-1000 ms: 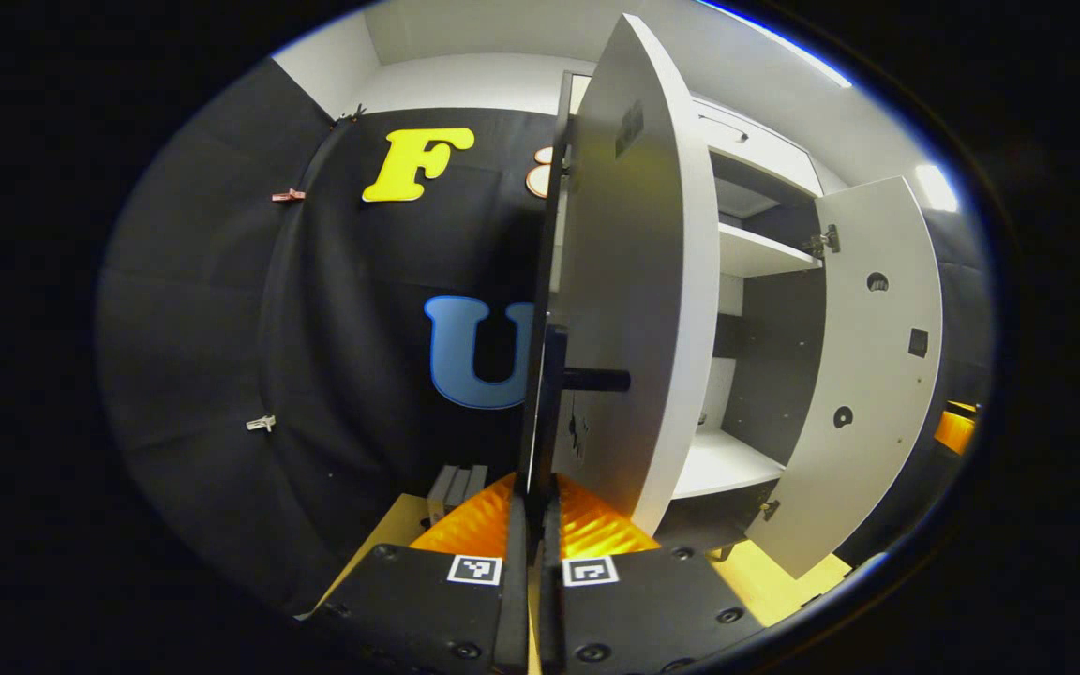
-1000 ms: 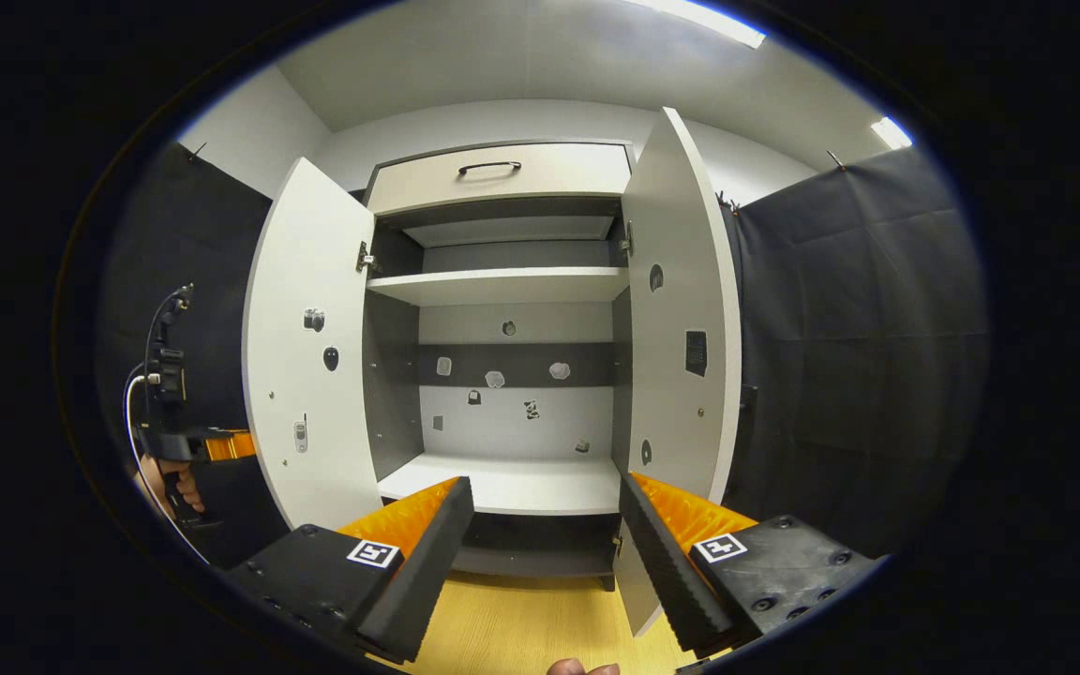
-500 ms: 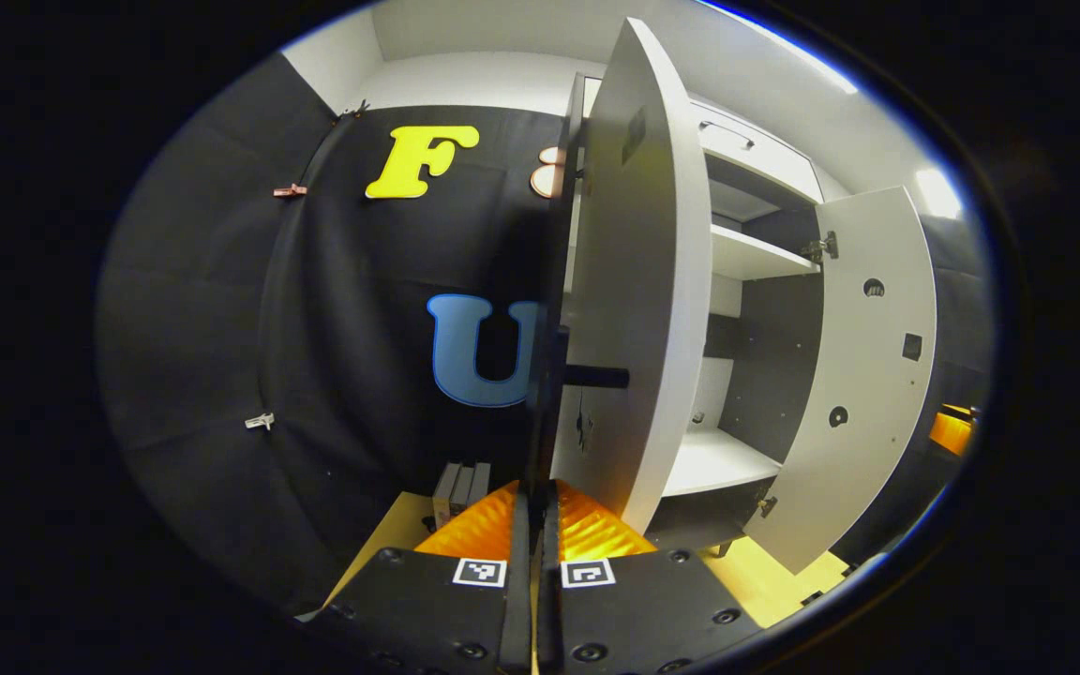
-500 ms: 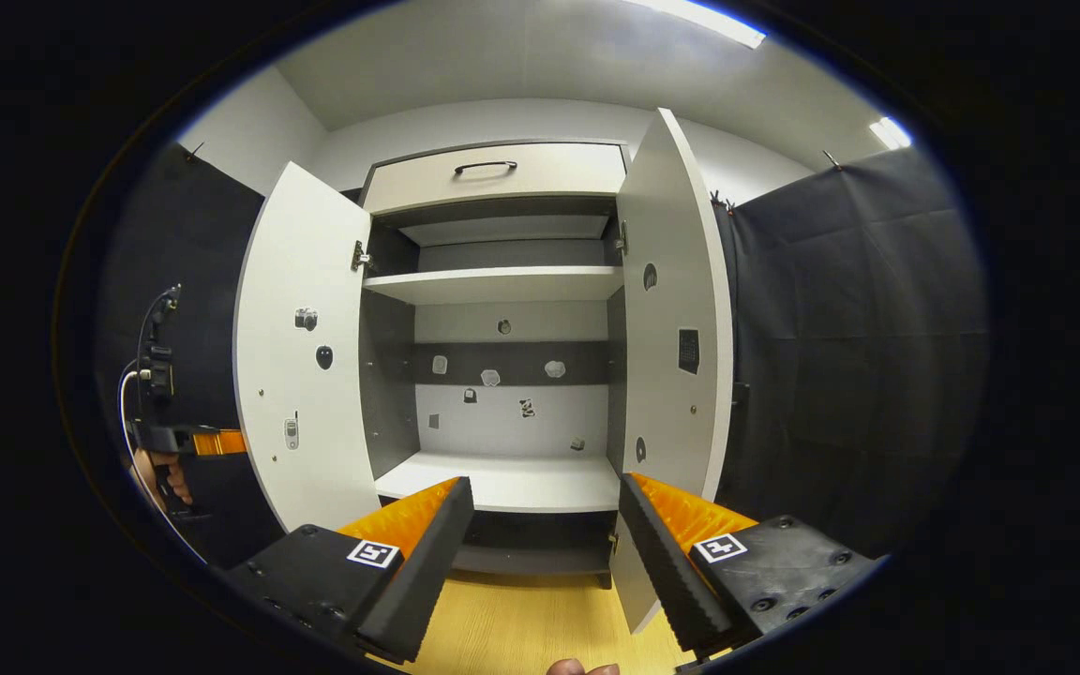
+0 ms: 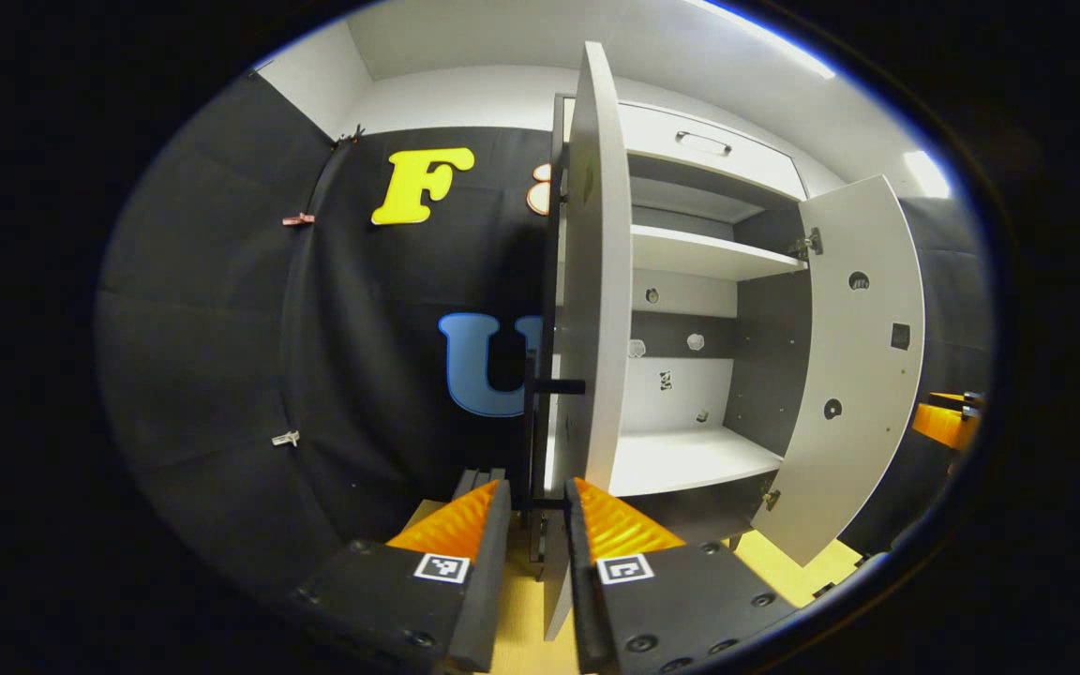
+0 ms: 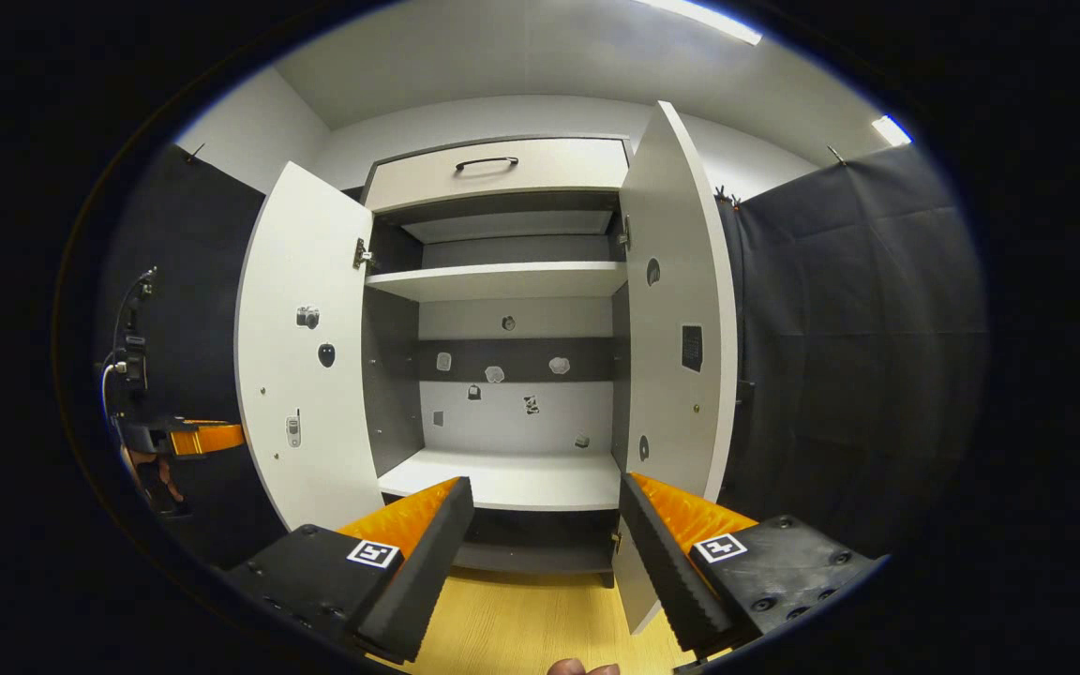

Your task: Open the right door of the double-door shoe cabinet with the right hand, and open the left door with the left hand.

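Both doors of the tall white double-door shoe cabinet [image 6: 502, 347] stand wide open, so as far as I can judge the job is all but finished.

In the right gripper view the flat white left door [image 6: 301, 347] is swung out to one side and the flat white right door [image 6: 681, 309] to the other. Between them lie the bare white shelves [image 6: 502, 279], and the grey back panel carries a few small stickers. The closed drawer with a dark curved handle [image 6: 487, 164] sits above the opening.

The right hand-held gripper [image 6: 545, 534] hangs well back from the cabinet over the yellow wood floor [image 6: 521, 628], its jaws spread wide and gripping nothing.

In the left gripper view the left hand-held gripper [image 5: 537, 539] sits just below the edge of the left door [image 5: 587, 281], with the slim black bar handle [image 5: 540, 412] standing just ahead of its tips. Its jaws are parted a little, with a clear gap showing, and they look free of the handle.

What seems left is only drawing both hand-held grippers clear.
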The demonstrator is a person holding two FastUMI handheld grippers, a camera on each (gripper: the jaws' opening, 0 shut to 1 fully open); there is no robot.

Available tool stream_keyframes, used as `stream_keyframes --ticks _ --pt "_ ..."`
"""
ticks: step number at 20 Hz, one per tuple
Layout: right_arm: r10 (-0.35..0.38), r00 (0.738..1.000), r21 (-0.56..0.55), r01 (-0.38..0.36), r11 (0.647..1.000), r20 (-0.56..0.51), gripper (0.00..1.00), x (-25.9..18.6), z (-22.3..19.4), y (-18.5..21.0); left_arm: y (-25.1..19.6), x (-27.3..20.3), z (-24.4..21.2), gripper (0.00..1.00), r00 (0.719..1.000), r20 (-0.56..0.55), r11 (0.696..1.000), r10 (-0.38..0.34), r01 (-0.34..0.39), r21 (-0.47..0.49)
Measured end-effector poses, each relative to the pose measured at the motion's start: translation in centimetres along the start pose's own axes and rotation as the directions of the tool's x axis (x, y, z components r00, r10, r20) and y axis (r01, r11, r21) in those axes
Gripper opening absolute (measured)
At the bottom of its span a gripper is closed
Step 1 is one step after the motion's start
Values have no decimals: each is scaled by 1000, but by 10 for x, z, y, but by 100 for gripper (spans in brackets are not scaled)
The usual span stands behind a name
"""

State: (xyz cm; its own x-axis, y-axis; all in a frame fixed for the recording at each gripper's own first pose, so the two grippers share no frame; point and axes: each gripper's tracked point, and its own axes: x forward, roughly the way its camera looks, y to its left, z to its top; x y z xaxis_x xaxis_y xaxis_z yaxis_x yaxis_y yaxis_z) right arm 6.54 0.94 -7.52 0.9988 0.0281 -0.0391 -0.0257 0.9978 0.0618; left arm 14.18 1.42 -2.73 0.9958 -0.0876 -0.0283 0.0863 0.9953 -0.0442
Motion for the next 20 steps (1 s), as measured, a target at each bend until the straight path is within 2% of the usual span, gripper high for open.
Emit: stream_keyframes --ticks 5,7,10,11,15,16,20 --pt "-4 1000 7 4 1000 2 98 5 3 -3 -10 -6 19 82 997 72 1000 -13 12 9" --pt "-8 1000 4 8 1000 8 98 6 4 -4 -18 -4 26 94 994 109 1000 -24 26 -13" --pt "-31 999 -5 32 999 15 98 17 8 -12 -39 -7 29 95 990 127 996 -69 75 -39" --pt "-42 999 0 42 999 20 98 20 9 -13 -43 -8 27 92 990 120 996 -80 85 -40" --pt "-96 995 8 95 995 29 98 37 14 -29 -53 -9 22 98 992 97 997 -75 78 -18" --pt "-119 993 10 119 993 25 98 39 15 -37 -56 -8 19 95 992 92 996 -84 86 -16" --pt "-184 983 -35 184 982 27 98 41 14 -56 -74 -3 15 95 991 93 995 -96 99 -27"
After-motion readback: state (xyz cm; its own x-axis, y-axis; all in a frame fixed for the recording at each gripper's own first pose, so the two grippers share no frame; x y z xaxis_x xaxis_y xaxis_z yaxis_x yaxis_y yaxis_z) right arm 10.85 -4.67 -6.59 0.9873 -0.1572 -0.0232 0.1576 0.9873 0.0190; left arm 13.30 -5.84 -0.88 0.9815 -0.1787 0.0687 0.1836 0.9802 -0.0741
